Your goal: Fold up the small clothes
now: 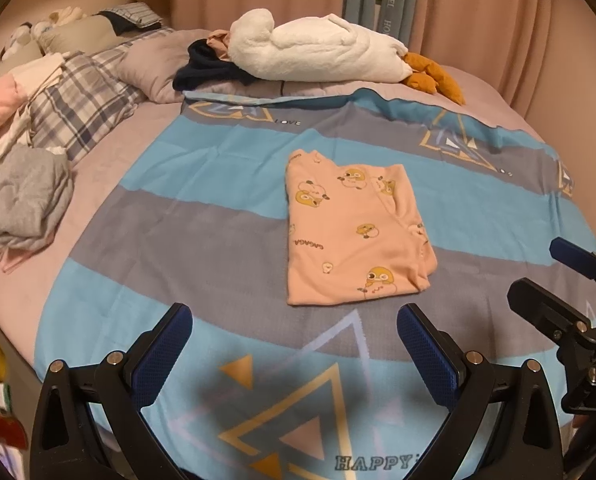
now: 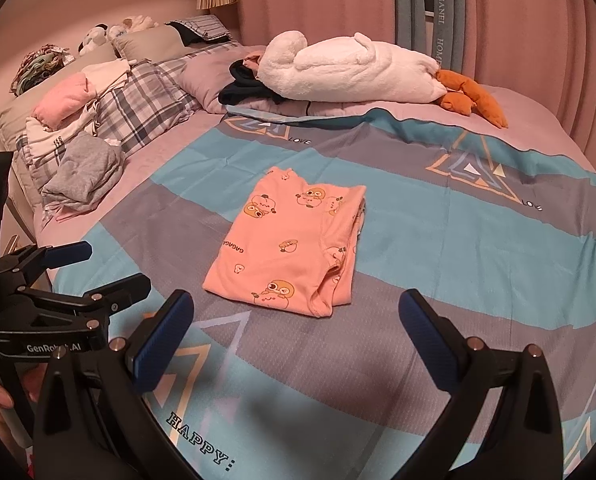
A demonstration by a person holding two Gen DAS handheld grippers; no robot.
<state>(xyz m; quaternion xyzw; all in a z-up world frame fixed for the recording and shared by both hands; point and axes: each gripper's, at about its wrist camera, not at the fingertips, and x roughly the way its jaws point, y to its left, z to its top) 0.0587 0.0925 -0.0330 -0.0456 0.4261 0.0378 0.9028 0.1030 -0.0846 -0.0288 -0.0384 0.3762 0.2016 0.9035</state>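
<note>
Folded pink garment (image 1: pixel 353 232) lies beyond both wide-spread, empty hand-held grippers (image 1: pixel 294 344) (image 2: pixel 296 332).

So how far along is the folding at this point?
Done: the pink printed garment lies folded into a flat rectangle on the striped sheet. In hand: nothing; left gripper and right gripper are open. Possibly left: the crumpled grey garment near the pillows.

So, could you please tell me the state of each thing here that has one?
Pink garment: folded, flat on the sheet.
Left gripper: open, empty.
Right gripper: open, empty.
Sheet: spread over the bed.
Grey clothes: crumpled, unfolded.
Goose plush: lying on its side.
</note>
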